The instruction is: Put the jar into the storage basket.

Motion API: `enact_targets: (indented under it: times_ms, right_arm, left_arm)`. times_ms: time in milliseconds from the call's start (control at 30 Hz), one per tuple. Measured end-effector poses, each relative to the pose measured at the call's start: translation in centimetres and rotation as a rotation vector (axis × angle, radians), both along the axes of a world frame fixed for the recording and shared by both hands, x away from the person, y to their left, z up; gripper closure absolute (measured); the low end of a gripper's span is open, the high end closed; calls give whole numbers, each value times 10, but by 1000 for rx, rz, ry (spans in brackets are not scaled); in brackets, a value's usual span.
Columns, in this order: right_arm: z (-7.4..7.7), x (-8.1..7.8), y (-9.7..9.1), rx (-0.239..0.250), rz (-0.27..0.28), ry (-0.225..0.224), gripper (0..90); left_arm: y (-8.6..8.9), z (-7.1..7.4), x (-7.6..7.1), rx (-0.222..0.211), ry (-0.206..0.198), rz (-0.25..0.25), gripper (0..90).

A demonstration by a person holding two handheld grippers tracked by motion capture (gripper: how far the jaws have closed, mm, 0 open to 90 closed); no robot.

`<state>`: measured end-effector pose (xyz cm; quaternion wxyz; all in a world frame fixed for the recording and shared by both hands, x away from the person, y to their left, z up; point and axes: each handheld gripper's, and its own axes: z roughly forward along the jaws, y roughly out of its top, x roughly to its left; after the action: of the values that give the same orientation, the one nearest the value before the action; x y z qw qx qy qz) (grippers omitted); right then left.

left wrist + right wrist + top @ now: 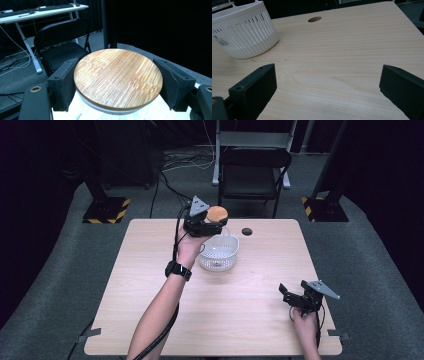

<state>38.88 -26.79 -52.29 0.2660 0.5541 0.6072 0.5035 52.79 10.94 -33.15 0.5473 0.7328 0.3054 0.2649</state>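
- My left gripper (117,85) grips a round wooden lid (117,78), one jaw pressed to each side of its rim; a white band shows under the wood, and I cannot make out what lies below it.
- From the high view the lid (217,213) sits raised above the far edge of the white slotted basket (220,256), near the table's (150,310) centre.
- My right gripper (294,297) hovers released at the near right, jaws spread over bare wood.
- A dark hole (246,231) lies right of the basket.
- Beyond the far edge stands a black chair (255,172).
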Motion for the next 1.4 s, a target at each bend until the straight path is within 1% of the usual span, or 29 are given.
enact_targets:
  times_ms: [100, 200, 300, 367, 400, 500, 533, 567, 600, 633, 667, 700, 867, 900, 967, 1067, 1100, 1133, 1167, 1200, 1233, 1300, 1400]
  right_arm:
    - [0, 0, 0, 2, 0, 0, 1]
    - [0, 0, 0, 3, 1, 0, 1]
    - [0, 0, 0, 4, 0, 1, 1]
    - [0, 0, 0, 5, 1, 1, 1]
    - [0, 0, 0, 5, 1, 1, 1]
    - [0, 0, 0, 4, 3, 3, 1]
    - [0, 0, 0, 4, 3, 2, 1]
    - [0, 0, 0, 4, 3, 2, 1]
    - [0, 0, -1, 5, 4, 3, 1]
    - [0, 0, -1, 5, 4, 3, 1]
    - [0, 0, -1, 5, 3, 2, 1]
    - [0, 0, -1, 5, 3, 2, 1]
    - [0, 0, -1, 6, 4, 3, 1]
    - [0, 0, -1, 6, 4, 3, 2]
    - [0, 0, -1, 6, 4, 3, 2]
    - [0, 1, -1, 6, 5, 4, 1]
    - [0, 1, -1, 6, 5, 4, 1]
    - [0, 0, -1, 6, 5, 3, 2]
    - [0, 0, -1, 6, 5, 3, 1]
    - [0, 0, -1, 6, 5, 3, 2]
    - [0, 0, -1, 6, 5, 3, 1]
    - [0, 0, -1, 6, 5, 3, 2]
    - [0, 1, -1, 7, 5, 3, 2]
  left_arm:
    - [-2, -2, 1, 4, 1, 1, 234]
    - [-3, -5, 2, -6, 4, 8, 234]
    - [-3, -10, 4, -5, 9, 15, 234]
    - [-2, -17, 5, -7, 20, 22, 234]
    - [-2, -17, 5, -7, 20, 22, 235]
    - [-3, -24, 6, -5, 24, 27, 235]
    - [-3, -29, 7, -9, 30, 26, 235]
    - [-3, -29, 7, -9, 30, 26, 235]
    - [-3, -34, 7, -14, 33, 28, 235]
    - [-3, -34, 7, -14, 33, 28, 234]
    - [-3, -39, 7, -15, 36, 33, 234]
    - [-3, -39, 7, -15, 36, 33, 234]
    - [-2, -54, 9, -19, 51, 45, 235]
    - [-2, -58, 10, -22, 55, 49, 234]
    - [-1, -60, 10, -22, 55, 49, 234]
    - [-2, -69, 10, -27, 57, 55, 235]
    - [-2, -69, 10, -27, 57, 55, 235]
    - [-2, -74, 10, -28, 55, 59, 234]
    - [-2, -74, 10, -28, 55, 59, 235]
    - [-2, -79, 10, -33, 54, 63, 235]
    - [-2, -79, 10, -33, 54, 63, 234]
    - [-3, -83, 10, -39, 54, 66, 235]
    - [-4, -90, 11, -33, 58, 73, 235]
